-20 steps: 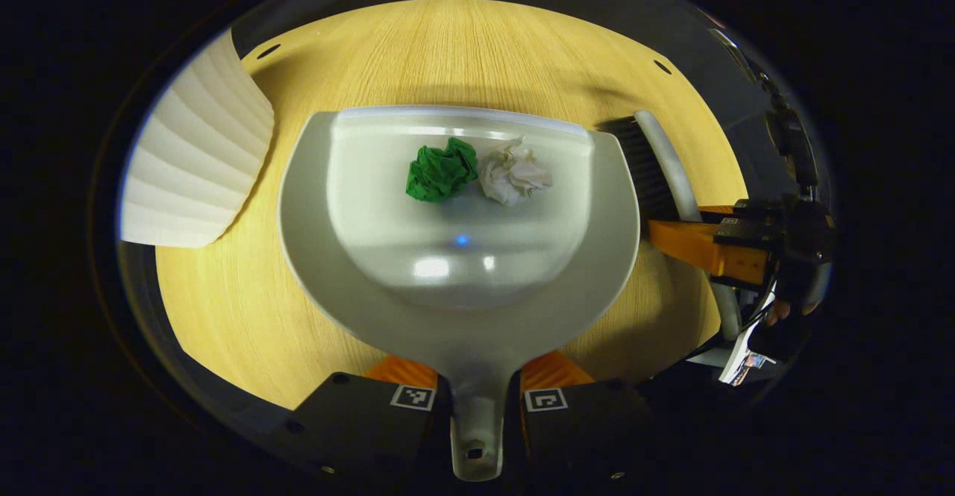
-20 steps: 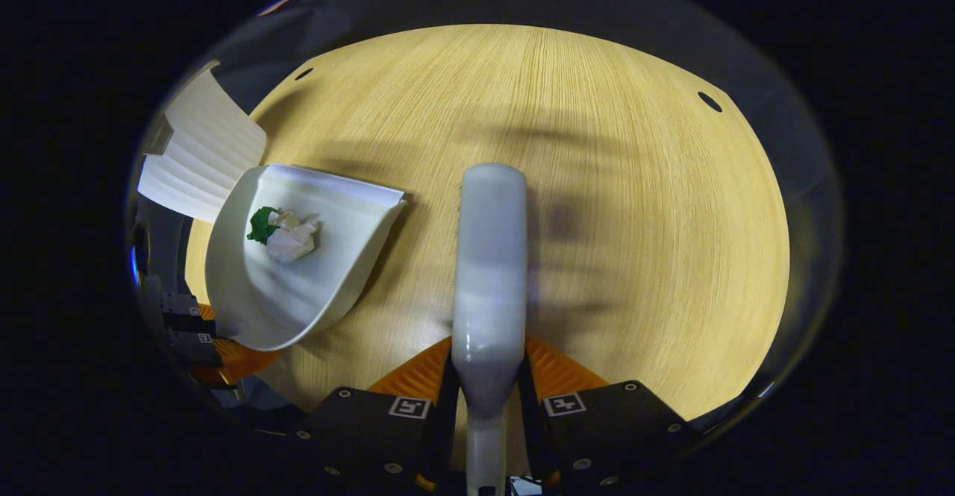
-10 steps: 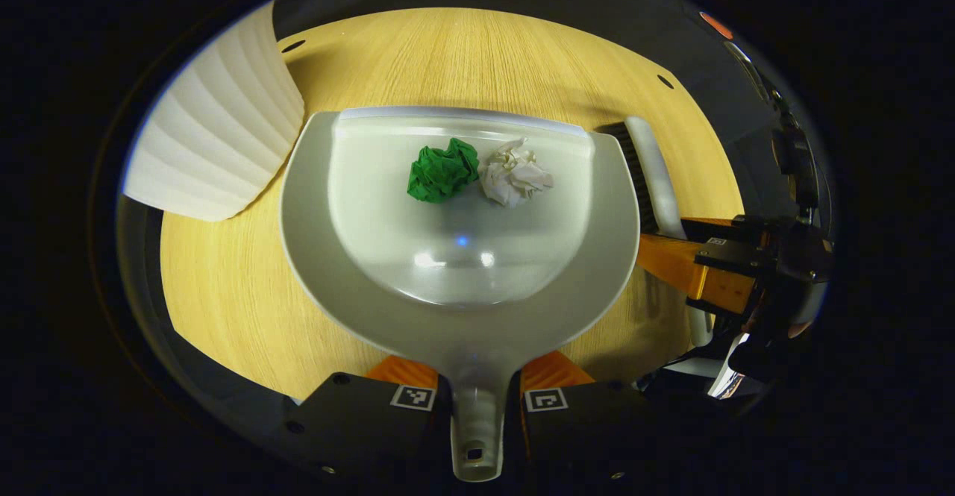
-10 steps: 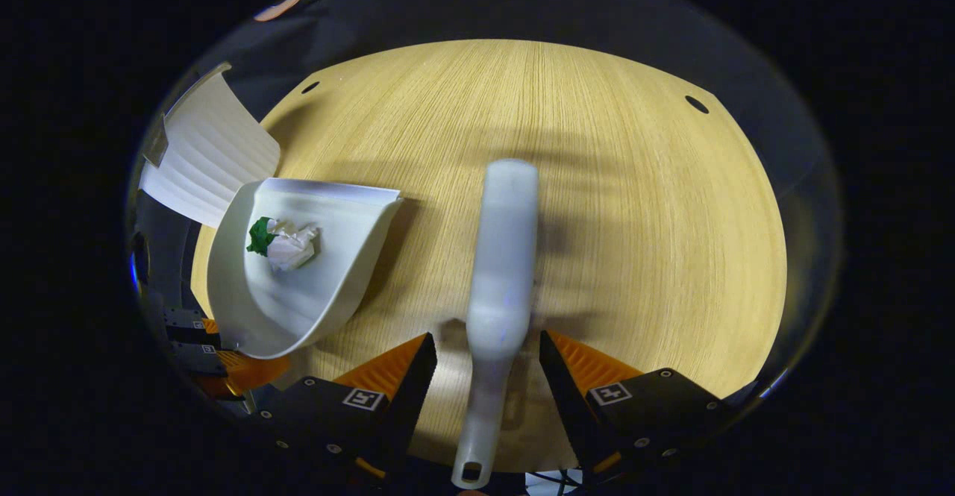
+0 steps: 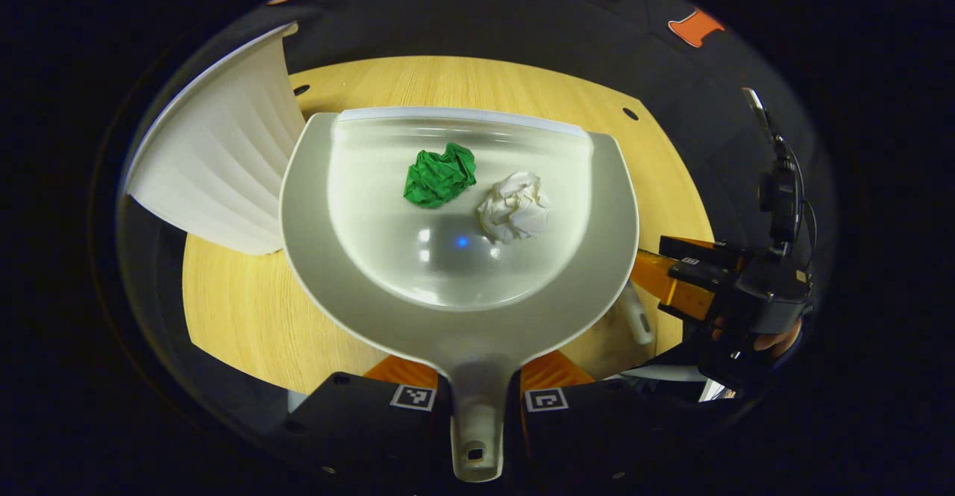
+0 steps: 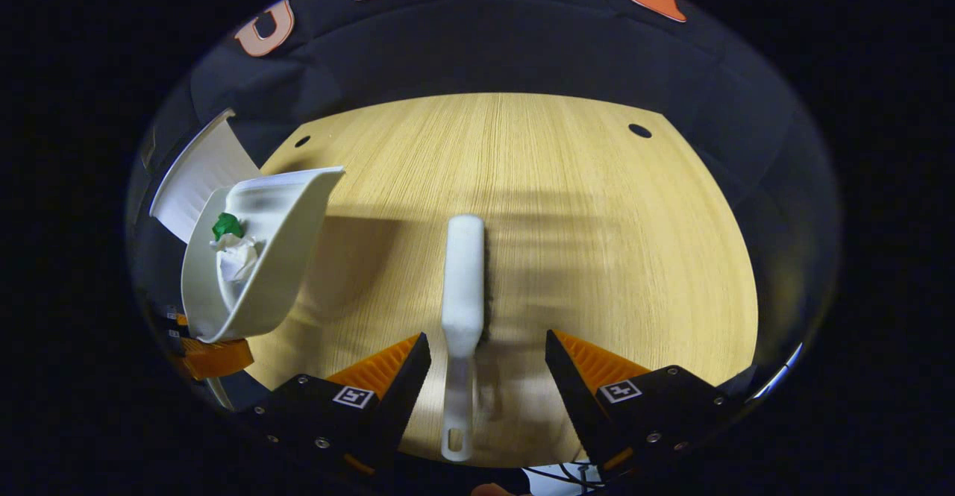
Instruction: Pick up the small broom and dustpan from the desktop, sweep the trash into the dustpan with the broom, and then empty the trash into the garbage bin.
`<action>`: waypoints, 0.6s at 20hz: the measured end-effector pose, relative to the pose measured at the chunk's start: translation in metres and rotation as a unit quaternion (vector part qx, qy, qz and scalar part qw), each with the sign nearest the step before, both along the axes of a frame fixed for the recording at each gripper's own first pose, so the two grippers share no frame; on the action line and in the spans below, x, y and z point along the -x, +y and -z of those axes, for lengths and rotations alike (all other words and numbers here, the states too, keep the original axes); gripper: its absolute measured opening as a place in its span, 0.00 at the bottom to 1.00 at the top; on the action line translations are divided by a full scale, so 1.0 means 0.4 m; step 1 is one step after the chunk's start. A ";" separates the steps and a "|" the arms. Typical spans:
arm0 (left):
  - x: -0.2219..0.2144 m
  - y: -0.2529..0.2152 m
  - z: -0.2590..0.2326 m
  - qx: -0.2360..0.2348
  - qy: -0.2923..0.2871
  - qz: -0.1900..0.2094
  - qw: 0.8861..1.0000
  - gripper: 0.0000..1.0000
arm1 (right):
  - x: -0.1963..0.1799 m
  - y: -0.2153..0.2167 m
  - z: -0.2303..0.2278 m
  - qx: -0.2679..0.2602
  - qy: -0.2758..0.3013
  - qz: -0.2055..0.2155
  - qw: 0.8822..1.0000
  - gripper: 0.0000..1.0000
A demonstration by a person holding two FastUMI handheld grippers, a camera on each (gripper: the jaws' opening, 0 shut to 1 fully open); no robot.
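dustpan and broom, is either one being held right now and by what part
The left gripper is shut on the dustpan, gripping its handle. The right gripper is open; the broom lies on the table, unheld.

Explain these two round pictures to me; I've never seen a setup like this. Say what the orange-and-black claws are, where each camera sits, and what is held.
A person holds a two-finger gripper in each hand, with a fisheye camera riding on each. In the left gripper view, the left gripper is clamped on the handle of a dustpan carrying a green wad and a white wad, near a white ribbed bin. In the right gripper view, the right gripper is open, and the broom lies on the wooden desk between its fingers.
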State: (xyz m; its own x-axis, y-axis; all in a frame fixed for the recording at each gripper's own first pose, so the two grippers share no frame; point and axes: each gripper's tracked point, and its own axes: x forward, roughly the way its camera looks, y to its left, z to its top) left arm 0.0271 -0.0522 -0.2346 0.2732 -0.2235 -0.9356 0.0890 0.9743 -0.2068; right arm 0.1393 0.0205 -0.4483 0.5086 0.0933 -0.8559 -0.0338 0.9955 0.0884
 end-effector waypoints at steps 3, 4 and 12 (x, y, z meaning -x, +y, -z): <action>-0.035 0.006 -0.058 -0.002 -0.035 0.006 0.999 0.29 | 0.007 0.009 0.086 0.001 -0.009 0.000 1.000 0.94; -0.045 0.002 -0.090 -0.001 -0.047 0.006 0.999 0.29 | 0.019 0.012 0.100 0.004 -0.007 -0.001 1.000 0.95; -0.110 0.084 -0.321 -0.027 -0.122 -0.039 0.991 0.29 | 0.051 0.068 0.199 0.017 0.030 -0.017 0.999 0.95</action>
